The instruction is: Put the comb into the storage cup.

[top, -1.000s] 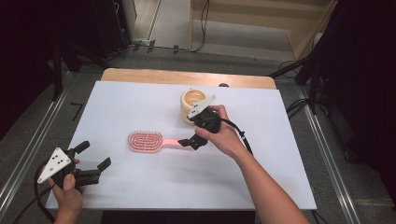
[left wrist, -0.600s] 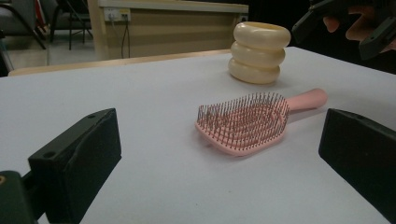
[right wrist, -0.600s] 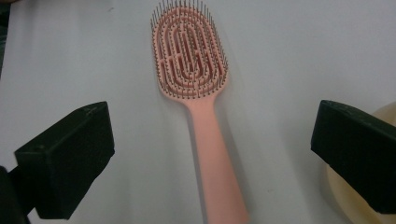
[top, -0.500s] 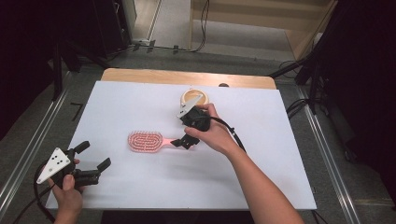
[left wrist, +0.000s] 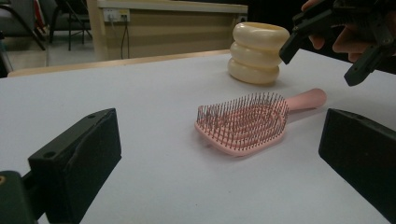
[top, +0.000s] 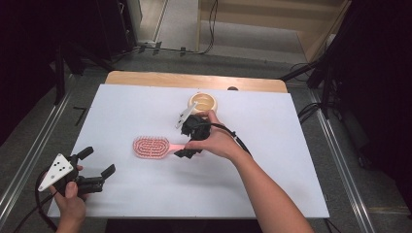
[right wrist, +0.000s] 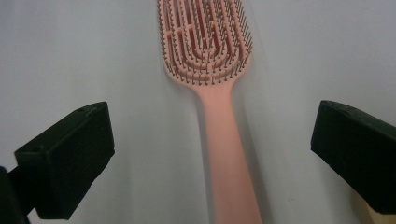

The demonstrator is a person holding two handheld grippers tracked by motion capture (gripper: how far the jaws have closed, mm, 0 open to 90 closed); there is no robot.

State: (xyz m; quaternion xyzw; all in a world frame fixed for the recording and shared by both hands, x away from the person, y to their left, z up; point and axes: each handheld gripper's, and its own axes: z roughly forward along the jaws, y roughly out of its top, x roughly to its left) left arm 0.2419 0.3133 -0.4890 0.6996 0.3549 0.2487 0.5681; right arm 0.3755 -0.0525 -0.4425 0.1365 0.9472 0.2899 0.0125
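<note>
A pink hairbrush lies bristles up on the white table, its handle pointing right. My right gripper hovers over the handle, open, with one jaw on each side and no contact. In the right gripper view the brush runs up the middle, and the right gripper has its black jaws wide apart either side of the handle. My left gripper is held open near the front left corner, well clear of the brush. The left gripper view shows the brush ahead, between the left gripper's spread jaws.
A cream ribbed ring-shaped holder stands just behind the right hand and appears again beyond the brush. The white sheet covers the table, with a wooden strip along the back edge. Cables trail from both grippers.
The right gripper has moved left and down from beside the cream holder to straddle the brush handle. The left gripper and the brush have stayed put.
</note>
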